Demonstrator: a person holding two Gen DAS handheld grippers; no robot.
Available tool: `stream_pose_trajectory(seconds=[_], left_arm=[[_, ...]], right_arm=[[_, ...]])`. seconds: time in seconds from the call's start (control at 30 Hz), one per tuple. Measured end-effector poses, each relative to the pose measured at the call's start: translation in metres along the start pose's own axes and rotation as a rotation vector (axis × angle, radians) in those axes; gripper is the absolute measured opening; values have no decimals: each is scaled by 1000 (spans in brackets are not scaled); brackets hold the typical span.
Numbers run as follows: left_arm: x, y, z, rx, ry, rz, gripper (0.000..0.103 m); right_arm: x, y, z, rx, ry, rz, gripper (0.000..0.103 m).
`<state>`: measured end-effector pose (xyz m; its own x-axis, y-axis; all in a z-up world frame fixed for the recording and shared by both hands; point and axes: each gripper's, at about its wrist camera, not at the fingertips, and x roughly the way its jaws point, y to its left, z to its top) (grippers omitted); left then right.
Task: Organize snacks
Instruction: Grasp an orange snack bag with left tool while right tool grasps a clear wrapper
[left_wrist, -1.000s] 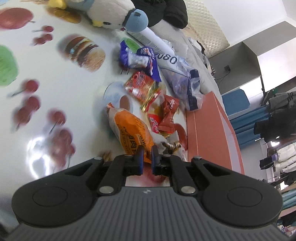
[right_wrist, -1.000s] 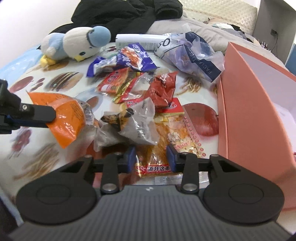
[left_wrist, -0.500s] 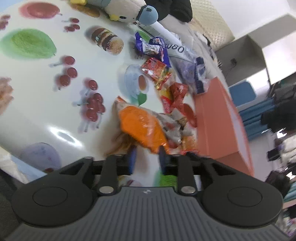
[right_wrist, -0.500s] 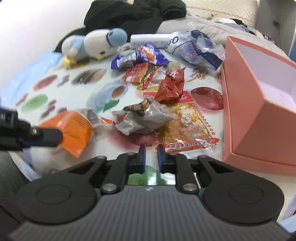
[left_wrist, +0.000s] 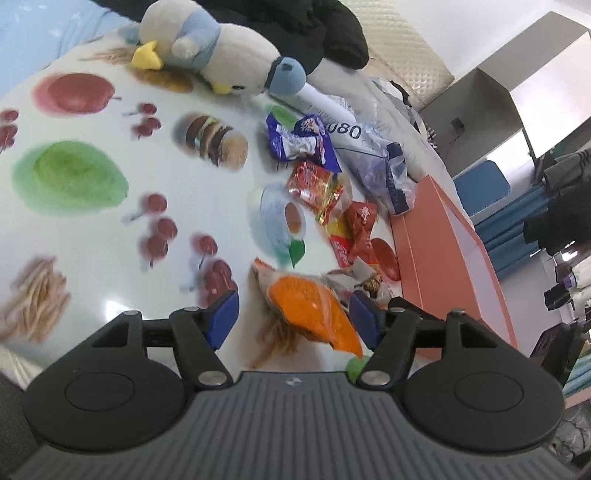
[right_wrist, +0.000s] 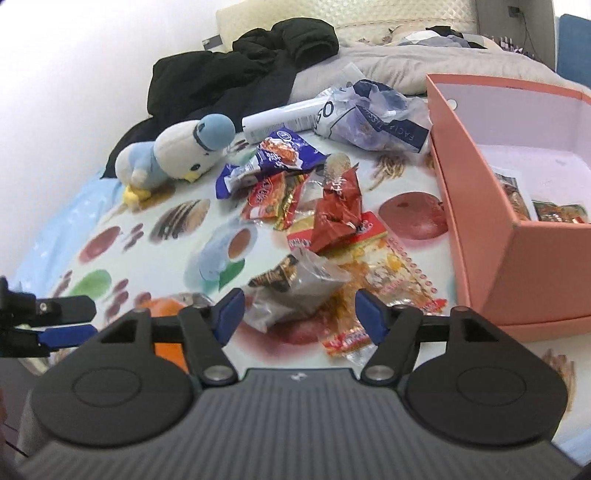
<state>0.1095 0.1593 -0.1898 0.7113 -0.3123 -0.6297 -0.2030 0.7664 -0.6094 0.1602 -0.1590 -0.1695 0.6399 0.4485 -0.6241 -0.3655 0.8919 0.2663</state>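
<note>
I see my left gripper (left_wrist: 293, 319) released, its jaws wide apart – the orange snack bag (left_wrist: 310, 308) lies between them on the food-printed tablecloth (left_wrist: 92, 236), not grasped. My right gripper (right_wrist: 300, 314) is also spread open, above a clear grey packet (right_wrist: 295, 291) and a yellow-orange snack sheet (right_wrist: 388, 280). Farther away lie a dark red packet (right_wrist: 338, 214) and a blue packet (right_wrist: 280, 157), near a plush bird (right_wrist: 177, 155). On the right stands the pink box (right_wrist: 480, 206) – some packets are already inside.
</note>
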Motion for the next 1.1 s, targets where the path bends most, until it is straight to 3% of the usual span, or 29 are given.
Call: stream_pose_trajectory(seconds=[0.13,0.3,0.4,0.73,0.8,0.97,1.1], left_arm=[[14,-2,6,-18,25,-37,70],[41,-11,3,-20,73,-39,70],[53,-14,-1,-14,100,-13,70],[71,-9,-11,-52,115,-13,69],[71,-9,-12,-61,111,-8,69],[68,-11,-11,-97,75,-17,70],[69,-13,-12,-132,52,-17,70]], right_arm=[[14,-5,7,105,16,19,68],[32,-3,14,155,38,-36,68],[41,-4,15,156,57,-65,68],[56,1,15,111,101,-32,70],[56,0,16,116,98,-16,57],[49,7,18,74,67,8,45],[38,10,20,47,42,1,42]])
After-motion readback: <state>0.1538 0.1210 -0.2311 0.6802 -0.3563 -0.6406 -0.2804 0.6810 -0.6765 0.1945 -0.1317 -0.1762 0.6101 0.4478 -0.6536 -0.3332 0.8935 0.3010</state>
